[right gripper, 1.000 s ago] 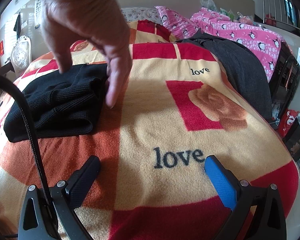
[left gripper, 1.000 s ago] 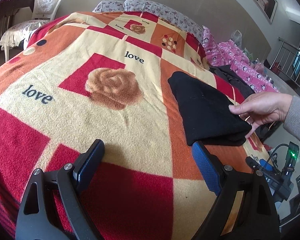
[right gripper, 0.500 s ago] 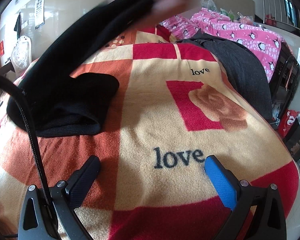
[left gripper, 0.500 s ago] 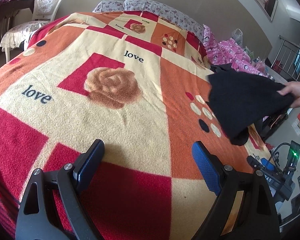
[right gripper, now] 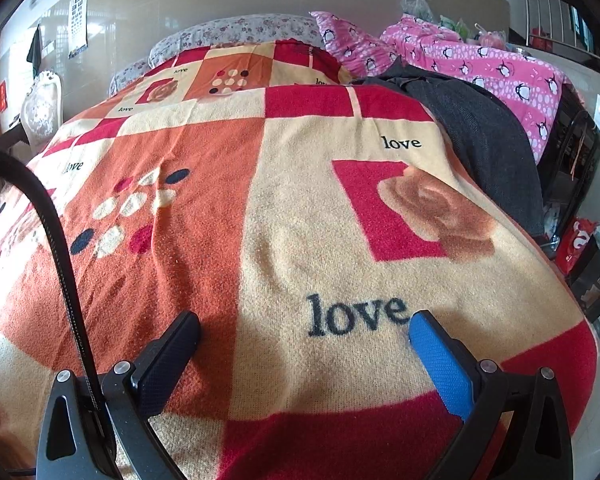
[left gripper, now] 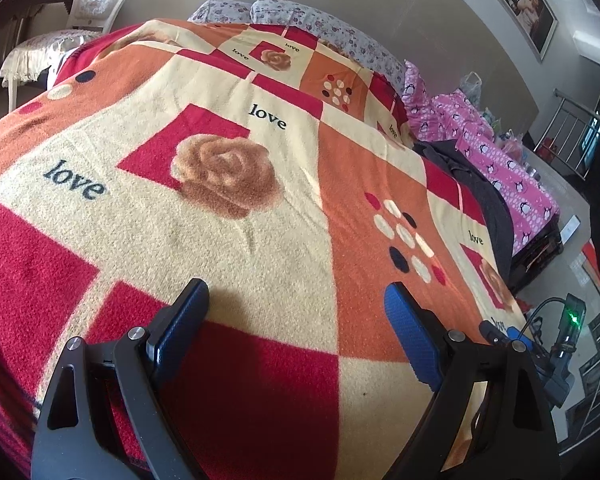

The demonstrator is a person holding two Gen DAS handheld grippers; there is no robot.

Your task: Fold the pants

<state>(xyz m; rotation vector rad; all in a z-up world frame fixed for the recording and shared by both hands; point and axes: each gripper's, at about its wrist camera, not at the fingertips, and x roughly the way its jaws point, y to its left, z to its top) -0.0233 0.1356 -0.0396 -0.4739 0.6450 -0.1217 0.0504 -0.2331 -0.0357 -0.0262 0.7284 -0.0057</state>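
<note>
The left gripper (left gripper: pixel 296 300) sat low over the blanket (left gripper: pixel 228 240) with its two fingers spread wide and nothing between them. The right gripper (right gripper: pixel 304 332) was the same, wide apart and holding nothing, just above the word "love" on the blanket. No folded black pants lay on the blanket. A dark gray garment (right gripper: pixel 484 140) lay along the far right edge of the blanket, and I could not tell if it was pants. A pink quilt (right gripper: pixel 500 68) with penguins lay beside the blanket, past the gray garment. A white chair (left gripper: pixel 88 12) stood beyond the blanket's far left corner.
</note>
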